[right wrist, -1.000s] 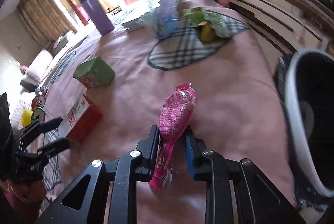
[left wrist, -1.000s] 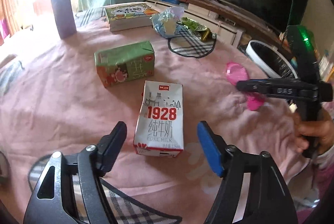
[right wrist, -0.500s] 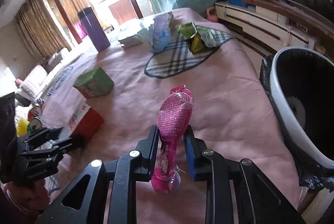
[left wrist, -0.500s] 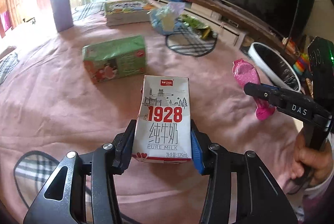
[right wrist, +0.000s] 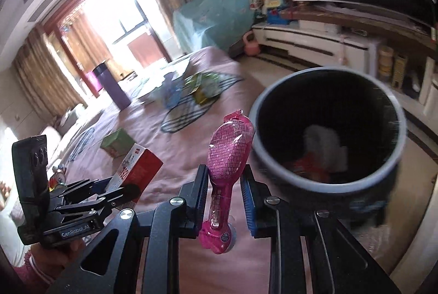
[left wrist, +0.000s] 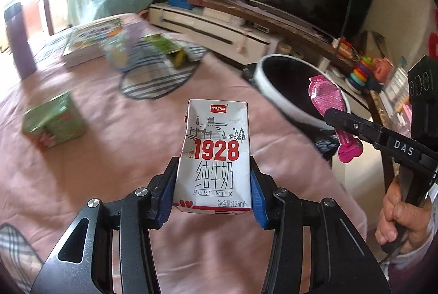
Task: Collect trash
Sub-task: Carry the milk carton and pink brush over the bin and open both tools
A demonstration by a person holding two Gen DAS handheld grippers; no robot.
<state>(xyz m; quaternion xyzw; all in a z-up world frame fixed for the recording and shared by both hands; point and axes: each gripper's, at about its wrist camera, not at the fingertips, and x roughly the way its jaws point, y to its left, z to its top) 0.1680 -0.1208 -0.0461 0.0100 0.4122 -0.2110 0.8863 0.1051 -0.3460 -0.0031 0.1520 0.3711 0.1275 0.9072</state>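
We are at a big pink bed (left wrist: 115, 129) with trash on it. Past its right edge stands a round black bin (right wrist: 328, 129) with a pale rim, and some trash already lies at the bottom.

Our left tongs (left wrist: 212, 195) squeeze a white milk box (left wrist: 216, 157) from both sides. The blue pads press on its lower part, and the box sits up off the bed. Our right tongs (right wrist: 223, 195) pinch a pink wrapper (right wrist: 228, 157) by its thin lower end. Its wide top sticks up, just left of the bin's rim.

A green box (left wrist: 54, 124) lies far left on the bed. More wrappers (left wrist: 164, 50) lie on a checked patch at the far side, near a purple cup (right wrist: 111, 88).

We think the next job is to drop these 2 things in the bin. The pink wrapper is held only by its thin end, so it could slip or tip if we swing fast. If we let go before it is over the hole, it may land on the rim or the floor. The milk box is held low, so it could tilt out. Our 2 tongs are near each other and could bump at the bin.
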